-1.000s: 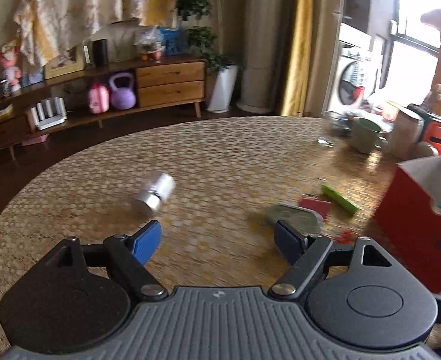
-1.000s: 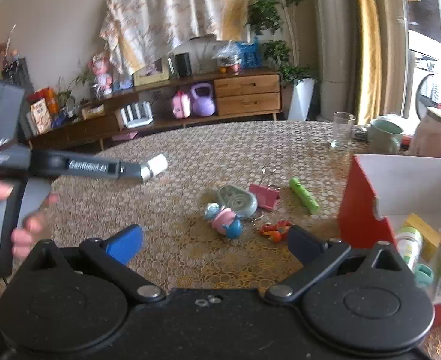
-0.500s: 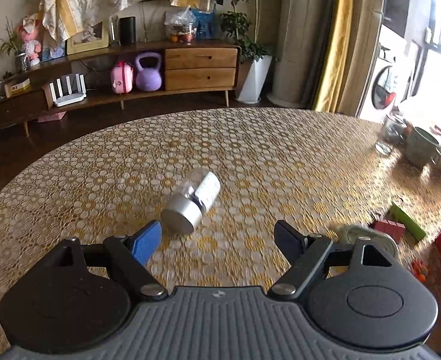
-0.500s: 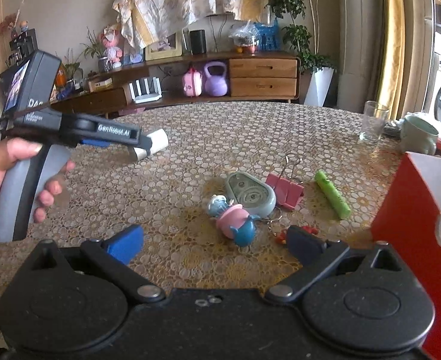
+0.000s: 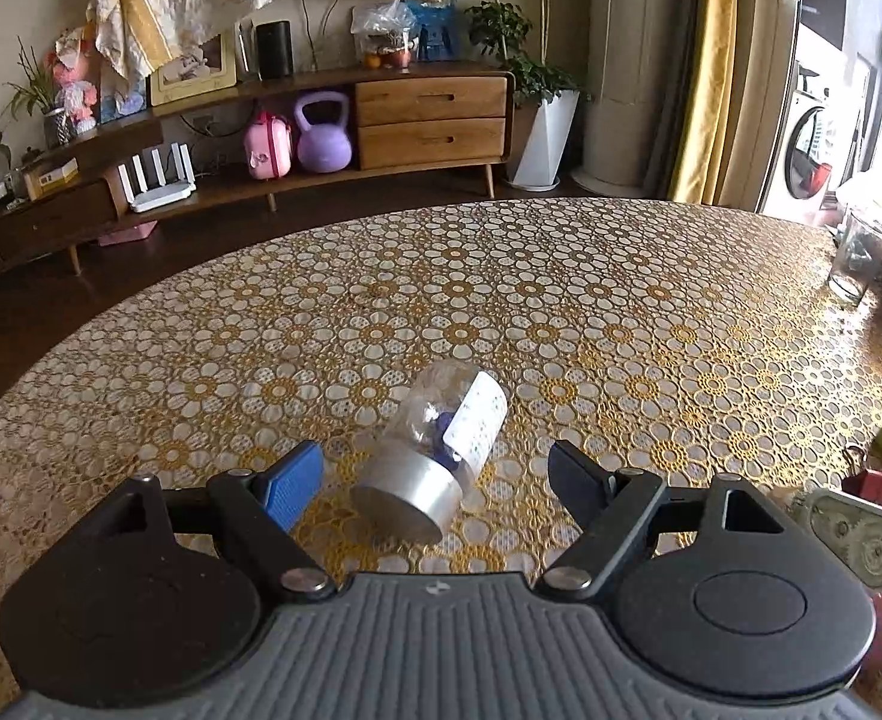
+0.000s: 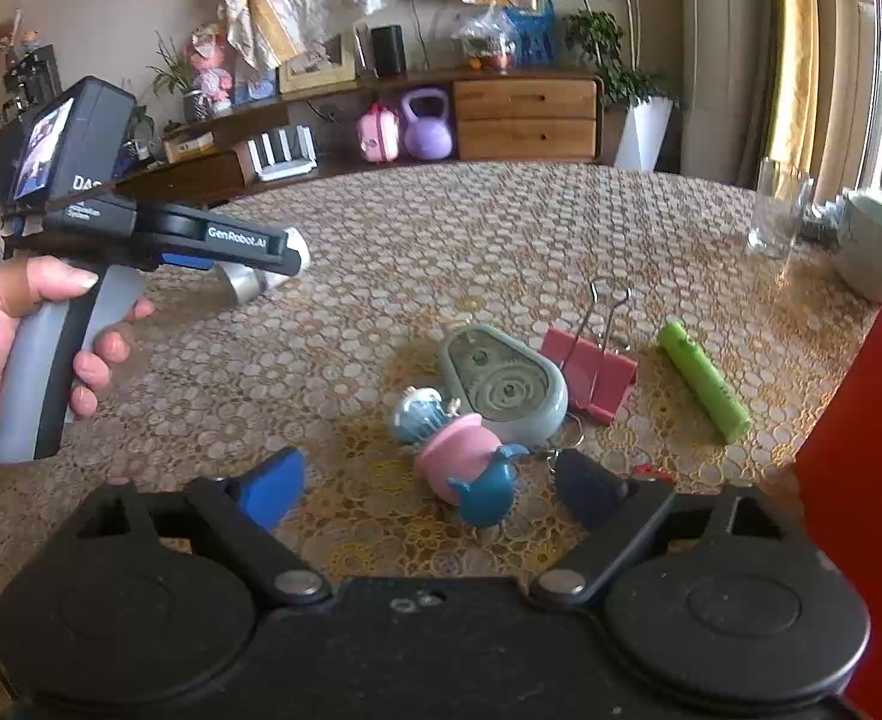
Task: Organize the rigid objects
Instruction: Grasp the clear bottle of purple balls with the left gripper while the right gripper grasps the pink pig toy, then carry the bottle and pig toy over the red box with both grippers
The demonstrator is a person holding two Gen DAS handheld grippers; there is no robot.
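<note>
My left gripper (image 5: pixel 435 477) gapes around the jar (image 5: pixel 435 450) lying mid-table; it may roll. My right gripper (image 6: pixel 423 483), empty, is closing over the toy (image 6: pixel 471 474).

A clear, glossy plastic bottle (image 5: pixel 441 426) with a brushed silvery metal cap and white paper label lies on the table (image 5: pixel 561 312), covered in shiny gold-and-white flowered lace-pattern cloth. The pink binder clip (image 6: pixel 594 375) has thin wire handles.

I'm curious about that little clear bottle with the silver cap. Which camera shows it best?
The left wrist view: the bottle lies on its side, unobstructed, between the open left gripper. The right wrist view shows only its cap, behind that gripper.
</note>
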